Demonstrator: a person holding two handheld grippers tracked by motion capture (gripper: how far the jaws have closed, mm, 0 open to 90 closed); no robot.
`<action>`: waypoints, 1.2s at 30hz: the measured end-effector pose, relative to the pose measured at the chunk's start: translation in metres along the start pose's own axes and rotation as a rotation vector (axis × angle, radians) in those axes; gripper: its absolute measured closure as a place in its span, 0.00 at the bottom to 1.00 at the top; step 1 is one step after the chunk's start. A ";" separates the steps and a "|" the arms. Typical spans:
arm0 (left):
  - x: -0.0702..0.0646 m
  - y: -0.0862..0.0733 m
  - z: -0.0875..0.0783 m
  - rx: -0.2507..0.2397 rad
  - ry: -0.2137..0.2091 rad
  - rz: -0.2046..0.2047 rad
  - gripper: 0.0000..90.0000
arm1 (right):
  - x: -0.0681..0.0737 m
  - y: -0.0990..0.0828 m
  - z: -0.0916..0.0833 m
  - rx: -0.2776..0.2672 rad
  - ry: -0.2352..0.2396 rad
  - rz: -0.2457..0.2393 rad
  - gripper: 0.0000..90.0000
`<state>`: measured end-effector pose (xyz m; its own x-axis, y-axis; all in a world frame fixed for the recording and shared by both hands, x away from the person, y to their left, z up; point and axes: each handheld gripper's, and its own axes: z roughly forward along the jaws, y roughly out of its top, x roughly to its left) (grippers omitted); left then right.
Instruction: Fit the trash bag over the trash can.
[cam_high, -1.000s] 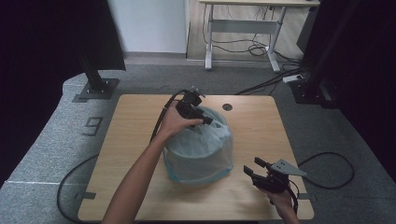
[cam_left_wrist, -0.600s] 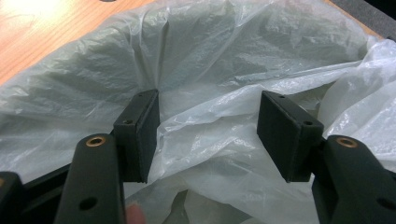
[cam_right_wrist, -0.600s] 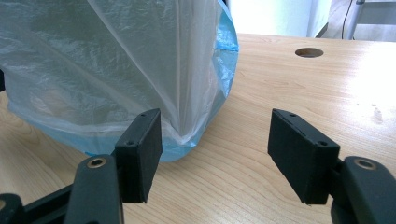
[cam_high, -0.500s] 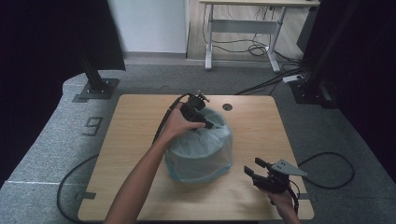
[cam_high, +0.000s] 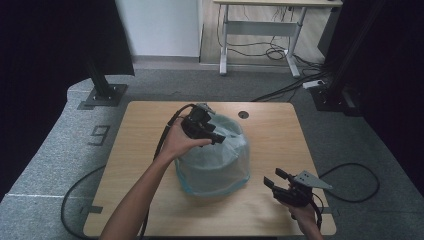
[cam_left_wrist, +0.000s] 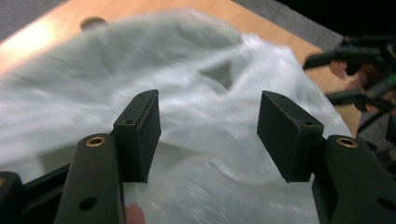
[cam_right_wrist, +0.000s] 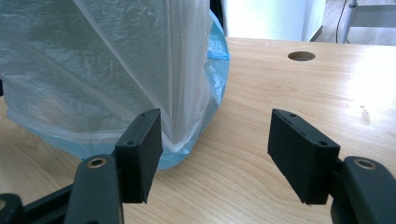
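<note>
A plastic bag (cam_high: 215, 155) stands puffed up in the middle of the wooden table (cam_high: 140, 150) — pale and see-through, with a blue rim where it meets the tabletop. In the high view the left gripper (cam_high: 212, 135) sits over the top of the bag, near its far left side, held by the left hand (cam_high: 177, 145). In the left gripper view (cam_left_wrist: 208, 135) its jaws stand apart with the crumpled plastic behind the gap; nothing is pinched between the pads.

The right gripper (cam_high: 275, 182) rests low near the table's front right corner, just beside the bag but apart from it. In the right gripper view (cam_right_wrist: 215, 154) the jaws are spread — released, holding nothing — with the bag (cam_right_wrist: 116, 70) ahead on the left and a round hole (cam_right_wrist: 301, 56) in the tabletop farther off.
</note>
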<state>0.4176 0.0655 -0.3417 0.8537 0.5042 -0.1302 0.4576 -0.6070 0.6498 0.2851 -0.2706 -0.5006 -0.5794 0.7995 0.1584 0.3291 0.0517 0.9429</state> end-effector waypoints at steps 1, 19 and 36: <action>-0.003 -0.002 0.003 0.022 0.001 0.011 0.43 | 0.000 0.000 0.000 0.001 0.001 -0.001 0.38; -0.011 -0.006 0.021 0.184 -0.001 0.041 0.46 | 0.001 -0.001 0.001 0.010 0.005 -0.004 0.38; -0.006 -0.043 -0.020 0.146 0.019 0.017 0.50 | 0.001 0.000 0.003 0.012 0.003 -0.006 0.38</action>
<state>0.3883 0.1005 -0.3539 0.8575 0.5036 -0.1050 0.4755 -0.6979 0.5355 0.2868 -0.2682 -0.5014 -0.5838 0.7973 0.1533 0.3345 0.0640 0.9402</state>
